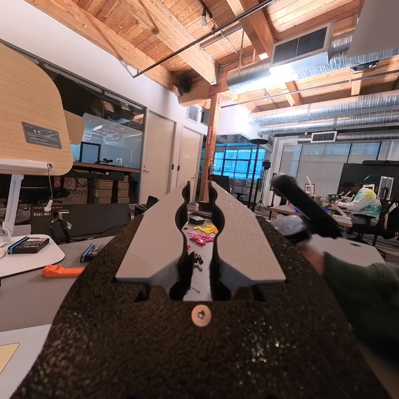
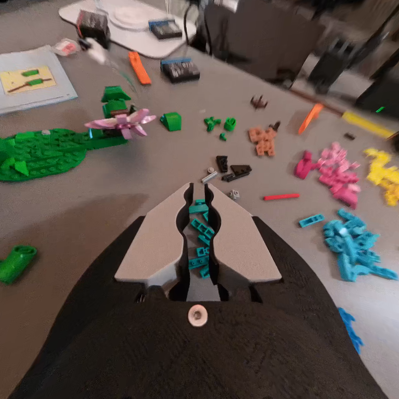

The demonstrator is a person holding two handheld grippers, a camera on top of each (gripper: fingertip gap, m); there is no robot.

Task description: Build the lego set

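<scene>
Two hand-held grippers were raised above the grey counter (image 2: 151,216), the left hand-held gripper (image 1: 199,185) and right hand-held gripper (image 2: 198,185) both slightly parted, gripping nothing. Left lay the green lego build (image 2: 43,153) with its pink flower (image 2: 124,124); teal bricks (image 2: 200,233) lay beneath the right one.

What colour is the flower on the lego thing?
The flower is light pink-purple, sitting on the green base. The right wrist view shows it best.
</scene>
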